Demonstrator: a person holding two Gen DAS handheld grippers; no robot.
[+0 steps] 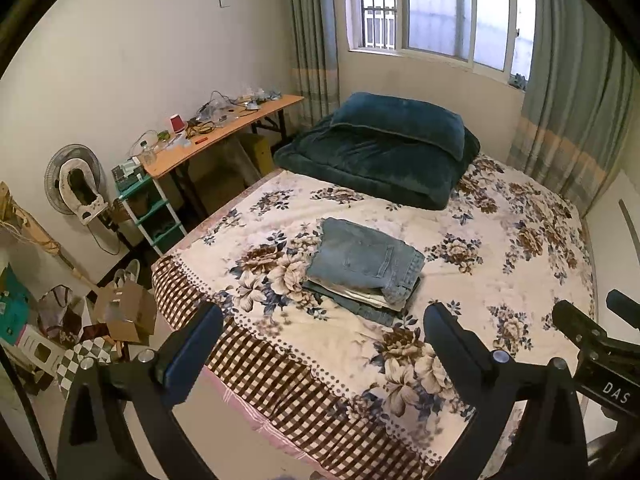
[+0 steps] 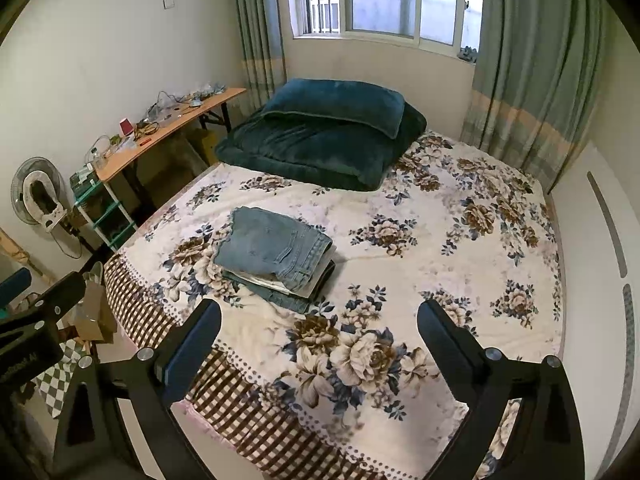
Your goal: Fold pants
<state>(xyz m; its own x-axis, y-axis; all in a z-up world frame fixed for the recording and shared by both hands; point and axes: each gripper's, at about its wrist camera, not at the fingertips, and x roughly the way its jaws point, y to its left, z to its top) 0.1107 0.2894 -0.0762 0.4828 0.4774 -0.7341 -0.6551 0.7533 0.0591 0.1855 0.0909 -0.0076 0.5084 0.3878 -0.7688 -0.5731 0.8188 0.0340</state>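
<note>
In the left wrist view, the left gripper (image 1: 322, 320) was held wide apart with nothing between its fingers, above the near edge of the bed (image 1: 500, 248). One stack of folded pants (image 1: 366, 266) lay mid-bed, nearer than the one green quilt (image 1: 384, 152).

In the right wrist view, the right gripper (image 2: 318, 318) was likewise spread and empty over the bed (image 2: 460, 240); the pants (image 2: 276, 250) lay beyond it, untouched, with the quilt (image 2: 324, 140) behind.

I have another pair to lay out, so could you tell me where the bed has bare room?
Free: floral bedspread right of the folded jeans stack, and the strip between stack and foot edge. Crowded: head end, under the teal quilt.
</note>
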